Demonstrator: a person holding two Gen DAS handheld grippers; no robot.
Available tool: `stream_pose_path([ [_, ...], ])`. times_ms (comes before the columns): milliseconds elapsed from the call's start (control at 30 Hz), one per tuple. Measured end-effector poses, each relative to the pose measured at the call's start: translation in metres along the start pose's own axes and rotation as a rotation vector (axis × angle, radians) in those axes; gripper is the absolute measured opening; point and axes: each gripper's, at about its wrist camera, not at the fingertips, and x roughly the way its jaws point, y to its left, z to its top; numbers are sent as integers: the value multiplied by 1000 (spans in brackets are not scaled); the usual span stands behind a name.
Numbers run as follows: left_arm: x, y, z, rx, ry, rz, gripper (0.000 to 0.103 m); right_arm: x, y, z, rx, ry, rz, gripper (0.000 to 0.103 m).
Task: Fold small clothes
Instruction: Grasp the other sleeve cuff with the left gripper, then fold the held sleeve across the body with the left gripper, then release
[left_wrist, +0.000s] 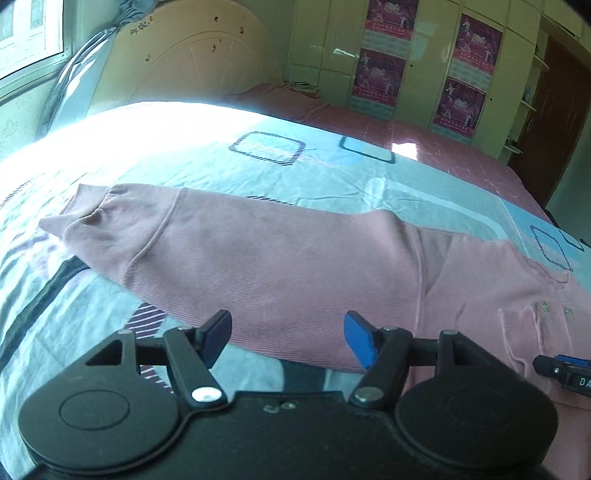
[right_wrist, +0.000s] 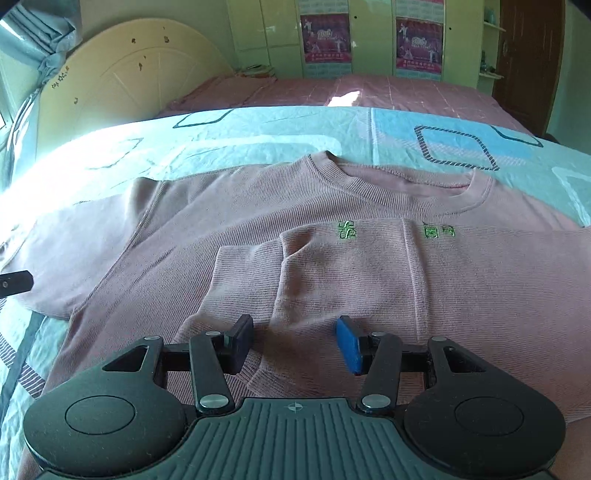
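A pink ribbed long-sleeved top (right_wrist: 332, 266) lies flat on the bed, collar (right_wrist: 399, 181) away from me, green embroidery on the chest. One sleeve (right_wrist: 424, 273) is folded across the chest, its cuff near the middle. The other sleeve (left_wrist: 236, 254) stretches out to the left, cuff (left_wrist: 85, 218) at the far end. My left gripper (left_wrist: 286, 339) is open and empty, just above that outstretched sleeve's near edge. My right gripper (right_wrist: 295, 341) is open and empty over the folded sleeve's cuff end. The right gripper's tip shows in the left wrist view (left_wrist: 565, 371).
The top lies on a light blue patterned sheet (right_wrist: 280, 129) over a pink bedspread (right_wrist: 369, 92). A cream headboard (right_wrist: 125, 77) stands at the back left, a wardrobe with posters (right_wrist: 325, 37) behind, a brown door (right_wrist: 524, 59) at right.
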Motion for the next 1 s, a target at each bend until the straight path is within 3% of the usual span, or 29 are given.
stream_pose_path([
  [133,4,54,4,-119,13,63,66,-12,3,0,28,-48,15,50],
  [300,15,108,11,-247,24,132,66,-3,11,-6,9,1,9,50],
  [567,47,150,31,-423,-35,84,64,-7,10,-4,55,-18,-8,50],
  [600,50,152,34,-430,-49,81,62,-9,10,-4,59,-25,-16,50],
  [667,57,155,38,-439,-71,82,35,-12,11,-2,63,-45,-30,50],
  [767,65,163,40,-475,-91,80,12,-5,12,-3,39,-25,-74,50],
  [867,63,159,41,-465,-115,73,6,2,7,-6,51,2,-69,50],
  [1000,35,121,51,-314,-218,18,6,-13,-2,-3,107,-43,-26,50],
])
